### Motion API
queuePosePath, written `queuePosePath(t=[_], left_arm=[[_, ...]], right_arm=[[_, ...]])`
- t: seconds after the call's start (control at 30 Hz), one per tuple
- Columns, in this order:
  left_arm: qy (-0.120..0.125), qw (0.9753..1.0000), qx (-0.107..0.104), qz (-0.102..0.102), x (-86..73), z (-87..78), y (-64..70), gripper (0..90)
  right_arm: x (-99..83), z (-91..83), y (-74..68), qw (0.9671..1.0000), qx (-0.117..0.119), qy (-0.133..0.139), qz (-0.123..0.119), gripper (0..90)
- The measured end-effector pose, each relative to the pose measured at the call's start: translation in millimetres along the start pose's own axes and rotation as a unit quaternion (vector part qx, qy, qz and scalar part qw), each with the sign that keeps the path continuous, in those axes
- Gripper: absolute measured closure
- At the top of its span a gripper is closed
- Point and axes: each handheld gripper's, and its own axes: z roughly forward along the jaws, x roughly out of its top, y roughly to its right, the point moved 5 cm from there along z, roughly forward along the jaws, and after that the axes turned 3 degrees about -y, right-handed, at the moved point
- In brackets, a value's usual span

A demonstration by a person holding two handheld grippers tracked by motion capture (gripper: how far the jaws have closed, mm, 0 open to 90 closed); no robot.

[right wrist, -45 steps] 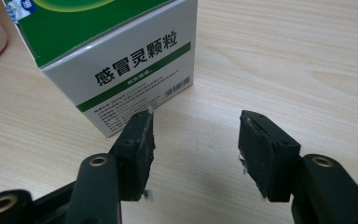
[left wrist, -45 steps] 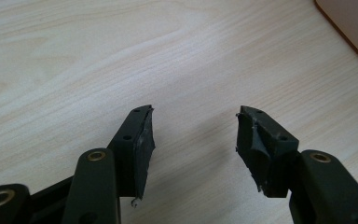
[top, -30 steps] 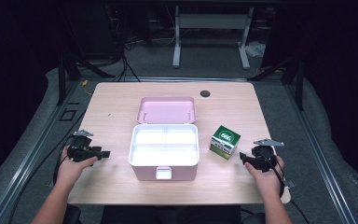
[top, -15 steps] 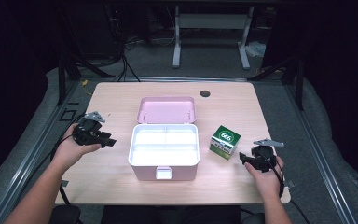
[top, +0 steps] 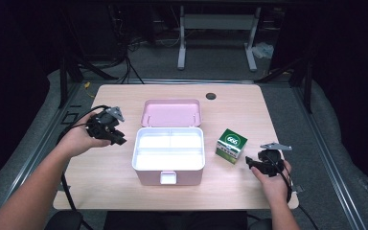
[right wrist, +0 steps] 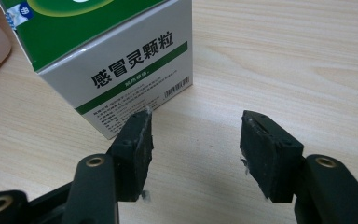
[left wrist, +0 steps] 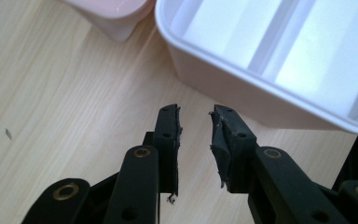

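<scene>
A pink storage box (top: 143,165) stands open at the table's middle, its lid (top: 171,113) tipped back and its white divided inside bare. A green and white medicine carton (top: 231,145) sits just right of it. My left gripper (top: 118,139) is held left of the box, pointing at its left wall. In the left gripper view the left gripper (left wrist: 195,128) has a narrow gap with nothing in it, close to the box wall (left wrist: 242,93). My right gripper (top: 250,164) rests right of the carton. Its jaws (right wrist: 196,140) stand wide open, a short way from the carton (right wrist: 135,70).
A dark round grommet (top: 211,96) is set in the wooden table (top: 100,191) near its far edge. Cables trail from both grippers off the table's sides. A metal stand (top: 215,28) is on the floor beyond the table.
My left gripper has lifted from the front left and moved back and right, toward the box's left side. The right gripper, carton and box have stayed put.
</scene>
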Motion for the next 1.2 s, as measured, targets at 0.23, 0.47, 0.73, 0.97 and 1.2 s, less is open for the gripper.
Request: queuePosePath(t=[0.23, 0.47, 0.73, 0.97, 1.2], left_arm=[[-0.032, 0.9976, -0.01, 0.061, 28.0, -0.2, 13.5, 73.3], [-0.05, 0.9942, -0.023, 0.092, 48.4, 8.5, 24.2, 73.4], [-0.075, 0.989, -0.037, 0.122, 66.4, 22.4, 35.3, 74.0], [-0.09, 0.9843, -0.042, 0.146, 79.9, 34.3, 45.3, 74.5], [-0.104, 0.9805, -0.047, 0.16, 91.0, 45.1, 52.2, 79.3]], right_arm=[[0.3, 0.1, -0.7, 1.0, 0.0, 0.002, -0.001, 43.3], [0.6, -0.3, -0.9, 1.0, 0.001, 0.003, 0.001, 43.3], [1.0, 0.0, -1.0, 1.0, 0.003, 0.004, 0.001, 43.4], [1.0, -0.2, -0.7, 1.0, 0.003, 0.005, 0.0, 43.4], [1.1, -0.4, 0.0, 1.0, 0.004, 0.006, 0.001, 43.4]])
